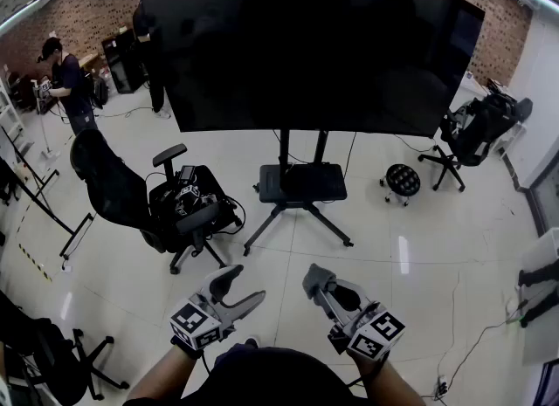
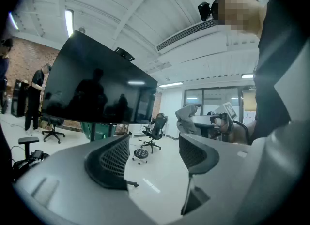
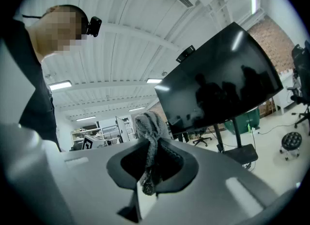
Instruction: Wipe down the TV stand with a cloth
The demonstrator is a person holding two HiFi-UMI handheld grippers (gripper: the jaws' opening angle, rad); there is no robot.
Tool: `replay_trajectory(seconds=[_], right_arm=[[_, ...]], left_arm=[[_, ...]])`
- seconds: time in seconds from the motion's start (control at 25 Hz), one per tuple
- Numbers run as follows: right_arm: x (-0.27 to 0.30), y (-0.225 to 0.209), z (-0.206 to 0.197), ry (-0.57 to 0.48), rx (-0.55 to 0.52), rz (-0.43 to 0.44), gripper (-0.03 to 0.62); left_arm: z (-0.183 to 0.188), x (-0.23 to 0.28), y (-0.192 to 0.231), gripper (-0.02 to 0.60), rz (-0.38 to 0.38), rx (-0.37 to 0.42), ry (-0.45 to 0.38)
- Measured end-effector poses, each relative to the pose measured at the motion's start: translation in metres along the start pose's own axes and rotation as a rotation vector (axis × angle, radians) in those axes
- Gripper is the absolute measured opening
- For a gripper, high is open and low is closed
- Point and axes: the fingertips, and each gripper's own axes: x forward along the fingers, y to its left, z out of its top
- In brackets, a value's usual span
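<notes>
Right gripper (image 1: 325, 292) jaws pinch cloth (image 1: 316, 277); left gripper (image 1: 243, 285) jaws spread, empty. TV stand (image 1: 301, 182) well apart, frame centre above both; right slightly nearer.

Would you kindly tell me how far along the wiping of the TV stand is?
Done: the cloth is picked up, clamped in the right gripper. In hand: nothing more; the left gripper is open and empty. Left: all the wiping, since the TV stand stands across the floor, untouched.
</notes>
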Motion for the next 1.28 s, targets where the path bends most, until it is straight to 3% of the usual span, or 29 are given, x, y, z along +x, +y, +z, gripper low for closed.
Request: replay_trajectory(seconds=[0.24, 0.44, 0.72, 1.0, 1.28], right_arm=[[0.007, -0.029, -0.003, 0.035, -0.048, -0.022, 0.031], [0.031, -0.051, -0.011, 0.057, 0.017, -0.014, 0.029], [0.093, -0.098, -0.007, 0.051, 0.036, -0.06, 0.028], [0.162, -0.165, 0.015, 0.035, -0.026, -0.19, 0.026], [0.225, -0.242, -0.002, 0.104, -0.05, -0.254, 0.026]], left_arm=[[-0.02, 0.024, 0.006, 0.345, -0.011, 0.0, 0.011], [-0.022, 0.039, 0.024, 0.345, -0.029, -0.011, 0.016], [-0.012, 0.071, 0.101, 0.345, -0.061, -0.042, 0.01], [0.006, 0.117, 0.176, 0.344, -0.131, -0.002, 0.026], [0.004, 0.163, 0.229, 0.342, -0.145, -0.031, 0.046]])
